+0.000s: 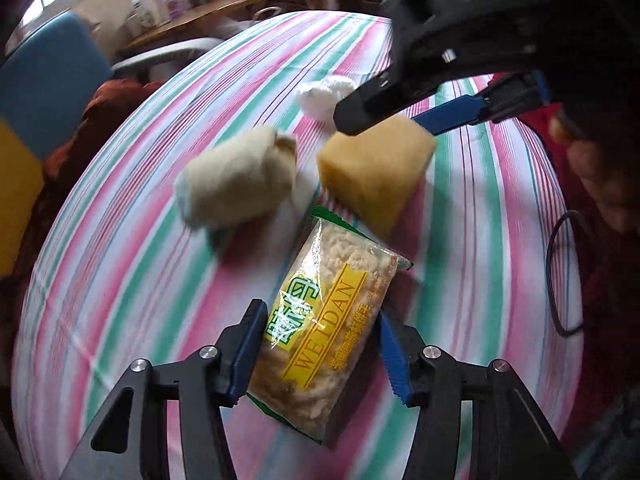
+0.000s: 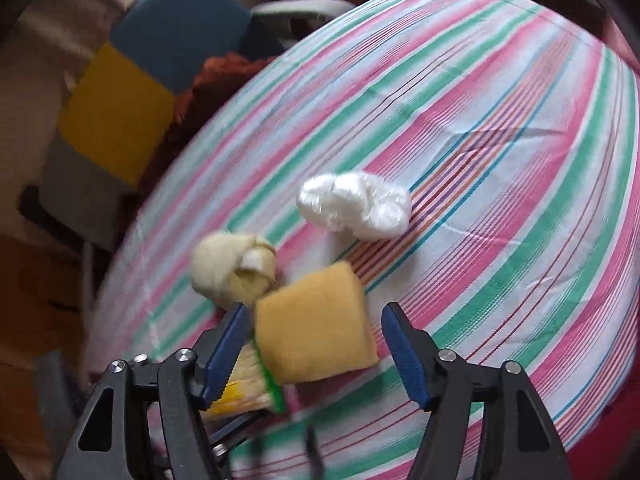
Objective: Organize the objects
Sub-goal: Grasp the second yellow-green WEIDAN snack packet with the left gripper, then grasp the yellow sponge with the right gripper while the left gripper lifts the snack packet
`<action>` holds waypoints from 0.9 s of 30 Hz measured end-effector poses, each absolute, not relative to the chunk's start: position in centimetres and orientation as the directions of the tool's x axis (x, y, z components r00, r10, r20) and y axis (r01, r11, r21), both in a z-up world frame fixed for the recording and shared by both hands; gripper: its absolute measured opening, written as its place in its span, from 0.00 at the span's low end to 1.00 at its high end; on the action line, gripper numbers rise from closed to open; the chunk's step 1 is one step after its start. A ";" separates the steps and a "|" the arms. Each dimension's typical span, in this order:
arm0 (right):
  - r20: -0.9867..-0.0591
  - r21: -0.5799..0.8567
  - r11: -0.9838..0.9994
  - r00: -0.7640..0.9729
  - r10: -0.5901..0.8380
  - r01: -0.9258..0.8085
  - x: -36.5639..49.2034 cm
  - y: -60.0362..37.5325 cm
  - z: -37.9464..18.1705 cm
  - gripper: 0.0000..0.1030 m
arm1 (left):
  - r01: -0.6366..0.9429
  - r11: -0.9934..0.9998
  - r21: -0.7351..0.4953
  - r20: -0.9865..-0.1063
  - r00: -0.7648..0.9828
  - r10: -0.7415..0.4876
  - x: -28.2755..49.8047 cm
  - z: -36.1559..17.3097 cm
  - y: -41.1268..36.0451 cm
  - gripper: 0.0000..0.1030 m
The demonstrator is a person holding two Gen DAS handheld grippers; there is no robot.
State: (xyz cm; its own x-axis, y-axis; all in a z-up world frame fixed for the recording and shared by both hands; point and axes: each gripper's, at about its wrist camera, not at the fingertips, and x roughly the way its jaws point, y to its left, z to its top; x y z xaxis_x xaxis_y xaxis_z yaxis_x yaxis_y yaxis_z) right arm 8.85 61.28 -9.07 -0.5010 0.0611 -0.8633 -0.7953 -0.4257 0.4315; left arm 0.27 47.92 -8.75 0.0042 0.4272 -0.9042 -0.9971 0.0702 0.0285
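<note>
On the striped tablecloth (image 1: 120, 264) lie a snack packet (image 1: 320, 320) labelled WELLDAN, a yellow sponge (image 1: 376, 168), a beige cloth roll (image 1: 236, 176) and a white plastic wad (image 1: 320, 96). My left gripper (image 1: 320, 344) has its jaws on both sides of the packet, touching its edges. My right gripper (image 2: 316, 344) is open around the sponge (image 2: 316, 328), not touching it; it also shows in the left wrist view (image 1: 384, 120) above the sponge. The cloth roll (image 2: 232, 272) and white wad (image 2: 356, 204) lie beyond it. The packet's end (image 2: 248, 388) shows under the sponge.
A blue and yellow chair (image 1: 44, 92) stands at the table's left edge, with a brown cloth (image 1: 100, 120) beside it. A wooden shelf (image 1: 208, 16) with boxes is behind. A black cord (image 1: 560, 272) lies at the right edge. Striped cloth (image 2: 500, 160) extends to the right.
</note>
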 end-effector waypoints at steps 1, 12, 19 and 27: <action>-0.877 0.406 -0.440 -0.477 0.058 -0.801 8.5 61.1 -9.3 0.68 | -0.999 0.043 0.030 -0.903 -0.008 0.429 0.4 -8.7 47.2 0.53; -0.907 0.340 -0.510 -0.419 0.046 -0.791 7.2 60.2 -9.9 0.57 | -0.973 -0.228 -0.022 -0.882 -0.088 0.462 1.3 -8.4 41.5 0.53; -0.882 0.382 -0.539 -0.470 0.030 -0.751 7.1 59.7 -9.3 0.46 | -0.952 -0.302 -0.057 -0.864 -0.104 0.492 3.0 -7.9 40.5 0.48; -0.843 0.446 -0.569 -0.537 -0.008 -0.691 6.8 58.8 -8.6 0.44 | -0.925 -0.369 -0.095 -0.827 -0.132 0.546 3.4 -6.7 36.1 0.45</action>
State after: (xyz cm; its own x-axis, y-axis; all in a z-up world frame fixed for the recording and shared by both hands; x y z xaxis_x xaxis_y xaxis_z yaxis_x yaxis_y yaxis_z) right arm 6.79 58.84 -8.57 -0.5372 -0.0082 -0.8434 -0.6912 -0.5687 0.4459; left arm 3.38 36.05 -6.67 -0.1325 0.5460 -0.8273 -0.9246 -0.3689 -0.0954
